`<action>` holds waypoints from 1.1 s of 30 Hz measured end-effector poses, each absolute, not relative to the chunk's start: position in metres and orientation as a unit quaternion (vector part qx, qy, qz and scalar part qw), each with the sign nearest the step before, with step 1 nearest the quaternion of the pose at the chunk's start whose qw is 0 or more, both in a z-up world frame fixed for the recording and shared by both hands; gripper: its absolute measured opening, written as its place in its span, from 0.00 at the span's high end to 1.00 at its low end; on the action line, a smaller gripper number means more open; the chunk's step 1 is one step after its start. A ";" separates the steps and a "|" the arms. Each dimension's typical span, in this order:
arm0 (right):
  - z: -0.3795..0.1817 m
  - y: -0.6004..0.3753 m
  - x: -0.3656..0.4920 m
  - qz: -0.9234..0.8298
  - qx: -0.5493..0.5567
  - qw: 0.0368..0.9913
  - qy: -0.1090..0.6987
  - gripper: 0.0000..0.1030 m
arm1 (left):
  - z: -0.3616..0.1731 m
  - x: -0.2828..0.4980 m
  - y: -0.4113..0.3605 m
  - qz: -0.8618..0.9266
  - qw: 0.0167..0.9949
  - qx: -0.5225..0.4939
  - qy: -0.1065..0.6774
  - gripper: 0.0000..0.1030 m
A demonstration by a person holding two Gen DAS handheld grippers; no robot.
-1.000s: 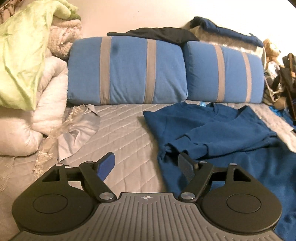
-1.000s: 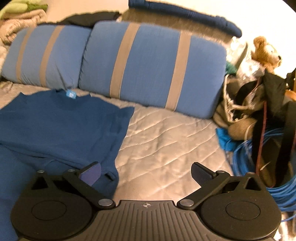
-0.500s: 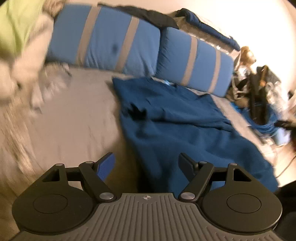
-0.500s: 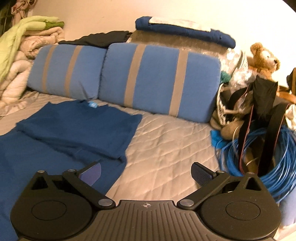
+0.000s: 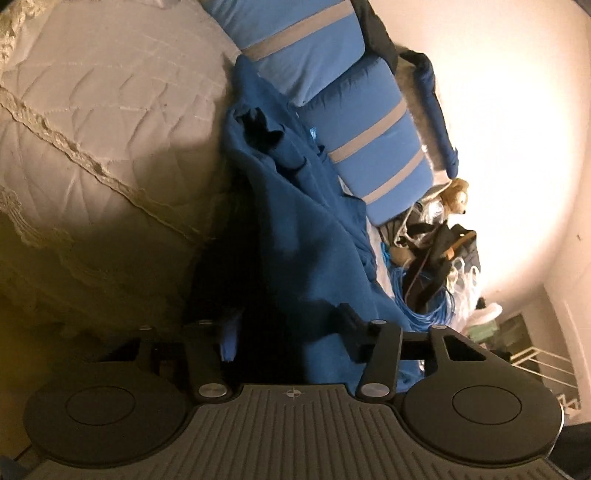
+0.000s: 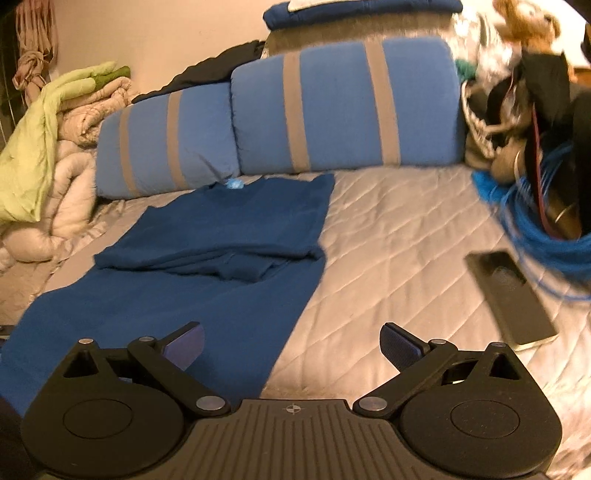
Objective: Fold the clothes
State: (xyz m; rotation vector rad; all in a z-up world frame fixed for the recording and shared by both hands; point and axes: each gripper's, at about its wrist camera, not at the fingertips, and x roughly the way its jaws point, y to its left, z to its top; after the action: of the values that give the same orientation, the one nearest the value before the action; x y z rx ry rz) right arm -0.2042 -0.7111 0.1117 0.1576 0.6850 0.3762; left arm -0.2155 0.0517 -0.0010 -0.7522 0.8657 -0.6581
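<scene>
Shirt hem (image 5: 295, 332) between closing left tongs (image 5: 288, 334)

- A home bedroom is shown: a bed (image 6: 388, 236) spread with a grey quilted cover fills the frame.
- Two blue striped pillows (image 6: 340, 107) are propped against the wall at the top.
- Bundled duvets (image 6: 55, 147) are piled at the left; a teddy bear (image 6: 524, 18) is seen upper right.

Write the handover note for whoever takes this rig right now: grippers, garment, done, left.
Left gripper: rolled sideways at the near hem of the blue garment, jaws closing with fabric between them, pads not yet pressing.
Right gripper: open, empty, above the hem's right corner.
Garment: flat on the quilted bed, collar toward the striped pillows, sleeves already folded in across the chest.
Left: grip both hem corners, fold the bottom up toward the collar.
</scene>
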 end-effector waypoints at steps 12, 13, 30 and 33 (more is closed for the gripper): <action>0.042 -0.721 -0.203 0.299 0.227 0.824 0.424 0.12 | 0.006 -0.229 0.053 -0.327 0.785 -0.352 0.392 0.89; 0.033 -0.724 -0.201 0.313 0.253 0.808 0.430 0.13 | 0.005 -0.229 0.053 -0.329 0.780 -0.357 0.394 0.88; 0.011 -0.734 -0.223 0.391 0.417 0.716 0.400 0.91 | 0.027 -0.248 0.048 -0.349 0.776 -0.359 0.383 0.95; 0.047 -0.741 -0.229 0.396 0.398 0.740 0.370 0.92 | 0.043 -0.253 0.047 -0.353 0.786 -0.353 0.365 0.95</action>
State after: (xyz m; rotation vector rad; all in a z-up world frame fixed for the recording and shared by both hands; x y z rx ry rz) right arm -0.2292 -0.7412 0.0467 0.8722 0.8105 0.8690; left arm -0.2528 0.0471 0.0426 -0.7605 0.7873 -0.7609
